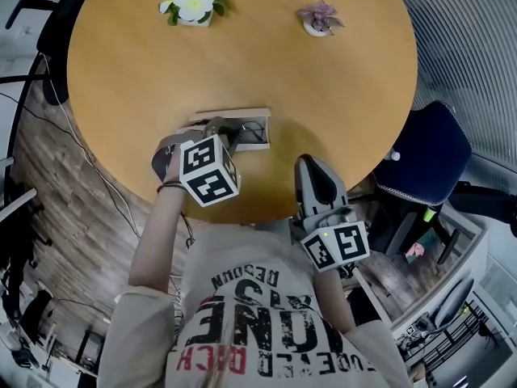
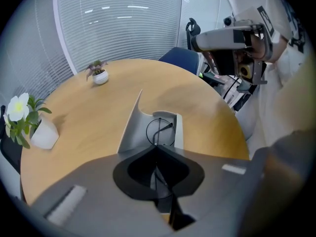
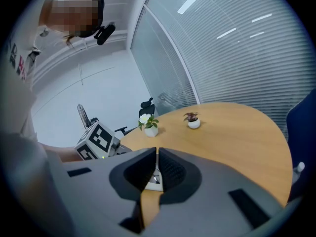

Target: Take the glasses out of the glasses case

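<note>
A pale grey glasses case (image 1: 245,118) lies open near the front edge of the round wooden table (image 1: 323,95). Thin wire-rimmed glasses (image 1: 252,130) lie in it. In the left gripper view the raised lid (image 2: 132,127) stands to the left, and one round lens (image 2: 160,131) shows just beyond the jaws. My left gripper (image 1: 224,134) points steeply down into the case. Its jaws (image 2: 157,148) are shut on the thin wire of the glasses. My right gripper (image 1: 307,164) hovers at the table's front edge, right of the case, shut with nothing between its jaws (image 3: 157,154).
A white pot with white flowers (image 1: 194,5) and a small pot with a purple plant (image 1: 320,18) stand at the far side of the table. A dark blue chair (image 1: 424,156) stands to the right of the table. The person's torso is close behind the front edge.
</note>
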A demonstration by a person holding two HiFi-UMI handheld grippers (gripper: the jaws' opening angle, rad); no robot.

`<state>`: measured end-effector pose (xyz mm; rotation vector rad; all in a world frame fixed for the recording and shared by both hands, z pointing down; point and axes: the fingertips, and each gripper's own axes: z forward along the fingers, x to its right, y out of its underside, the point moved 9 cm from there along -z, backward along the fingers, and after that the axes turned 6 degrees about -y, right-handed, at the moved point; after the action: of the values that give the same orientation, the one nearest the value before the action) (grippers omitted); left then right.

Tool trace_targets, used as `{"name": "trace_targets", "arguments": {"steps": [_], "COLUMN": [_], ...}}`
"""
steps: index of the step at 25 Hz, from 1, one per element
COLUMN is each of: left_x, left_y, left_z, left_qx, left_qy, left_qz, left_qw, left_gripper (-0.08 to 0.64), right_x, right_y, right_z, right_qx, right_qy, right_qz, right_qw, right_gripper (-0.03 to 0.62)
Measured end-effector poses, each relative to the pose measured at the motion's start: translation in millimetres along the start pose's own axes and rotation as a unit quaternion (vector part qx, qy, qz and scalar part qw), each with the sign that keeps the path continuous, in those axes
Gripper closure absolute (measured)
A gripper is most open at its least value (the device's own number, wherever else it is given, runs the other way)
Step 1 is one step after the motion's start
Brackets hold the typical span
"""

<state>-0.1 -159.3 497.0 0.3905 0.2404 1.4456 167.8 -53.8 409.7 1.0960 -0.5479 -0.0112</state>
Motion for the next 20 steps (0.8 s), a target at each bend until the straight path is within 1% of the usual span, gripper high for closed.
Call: {"name": "trace_targets", "arguments": {"steps": [4, 10, 15, 20], "left_x": [0.9, 5.4, 10.0, 19.3], "left_y": [-1.3, 0.3, -2.2, -5.1], "left_z": [-11.9, -34.1, -59.1, -76.6], "left_qx": [0.019, 0.039, 0.083, 0.101], "left_qy": [-0.001, -0.032, -0.041, -0.059], "left_qz": [-0.008, -0.014, -0.040, -0.031], "left_qw": [0.9998, 0.9986, 0.9949, 0.9927], "left_gripper": [0.543, 0.543, 0.543, 0.543], "right_x": [-3.9, -11.0, -20.1, -29.4], "right_y": [-0.3, -0.9, -3.3, -8.4], "right_z": [0.1, -1.0, -3.7, -8.0], "right_qx": [0.000, 0.000, 0.006, 0.018], "right_qy": [-0.003, -0.009, -0.013, -0.013], "right_qz": [-0.001, -0.009, -0.016, -0.027], "right_qw": [1.000, 1.000, 1.000, 0.999], "right_gripper": [0.568, 0.568, 0.568, 0.568]}}
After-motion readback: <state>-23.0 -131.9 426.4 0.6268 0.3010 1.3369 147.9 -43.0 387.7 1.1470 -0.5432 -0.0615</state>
